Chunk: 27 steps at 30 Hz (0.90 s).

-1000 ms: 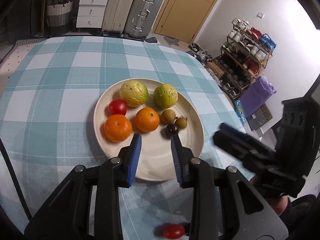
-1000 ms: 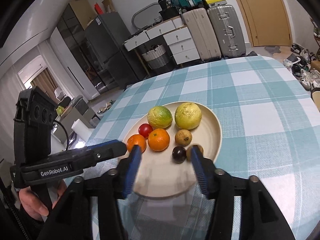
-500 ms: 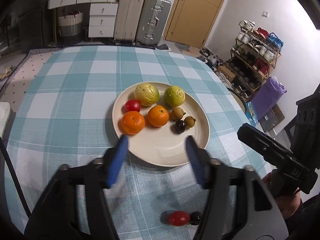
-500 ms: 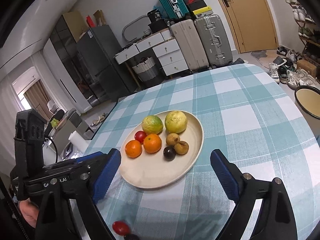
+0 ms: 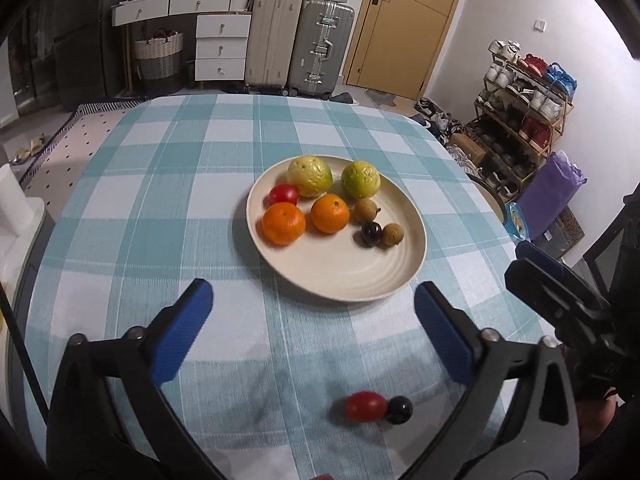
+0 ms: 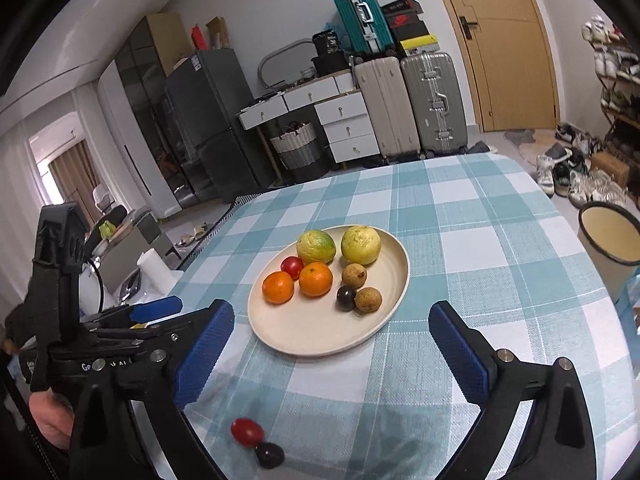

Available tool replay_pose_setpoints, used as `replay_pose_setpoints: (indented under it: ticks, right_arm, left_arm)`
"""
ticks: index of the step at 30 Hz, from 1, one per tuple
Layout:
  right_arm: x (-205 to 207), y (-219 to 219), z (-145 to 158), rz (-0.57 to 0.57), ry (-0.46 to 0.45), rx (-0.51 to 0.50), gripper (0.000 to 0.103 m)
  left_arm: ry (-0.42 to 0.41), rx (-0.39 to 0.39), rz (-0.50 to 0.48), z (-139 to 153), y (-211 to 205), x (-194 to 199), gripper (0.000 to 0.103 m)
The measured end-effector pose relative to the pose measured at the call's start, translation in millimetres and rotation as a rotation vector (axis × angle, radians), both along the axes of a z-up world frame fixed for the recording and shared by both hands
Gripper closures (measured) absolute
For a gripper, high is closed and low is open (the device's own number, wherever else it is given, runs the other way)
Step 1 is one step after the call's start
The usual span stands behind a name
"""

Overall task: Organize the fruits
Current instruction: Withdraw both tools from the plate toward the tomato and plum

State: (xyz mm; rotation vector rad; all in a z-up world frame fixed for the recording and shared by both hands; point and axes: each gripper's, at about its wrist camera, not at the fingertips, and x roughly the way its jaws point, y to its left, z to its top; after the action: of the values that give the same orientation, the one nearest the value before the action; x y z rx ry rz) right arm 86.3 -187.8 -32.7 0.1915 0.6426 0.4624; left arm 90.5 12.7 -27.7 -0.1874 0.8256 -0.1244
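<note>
A cream plate on the checked tablecloth holds two yellow-green citrus fruits, two oranges, a red tomato, two brown longans and a dark grape. A red cherry tomato and a dark grape lie touching on the cloth, near me. My left gripper is open and empty, above them. My right gripper is open and empty, short of the plate.
The right gripper's body shows at the right edge of the left wrist view. A round bin stands off the table's right side. Suitcases, drawers and a shoe rack line the room behind.
Both grippers have pulled back from the plate and opened wide. The cherry tomato and the dark grape on the cloth have come fully into view.
</note>
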Motion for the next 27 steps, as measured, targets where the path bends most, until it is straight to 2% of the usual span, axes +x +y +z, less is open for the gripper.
replay_pose_setpoints:
  ticks: [5,14,25,27]
  right_arm:
    - [-14,0,-4,0.010,0.004,-0.014,0.002]
    - [-38,-6,-16,0.009,0.010,-0.025,0.001]
    - [-53,-17,-33,0.000,0.061,-0.021,0.001]
    - [-53,-18,-37,-0.001,0.076,-0.021,0.001]
  left_arm:
    - [0.033,-0.003,-0.010,-12,-3,-11,0.001]
    - [0.163,-0.045,-0.052,-51,-7,-24,0.001]
    - [0.184,-0.102,-0.122,-68,-13,-37,0.002]
    - [0.179,-0.114,-0.136,-69,-14,-38,0.006]
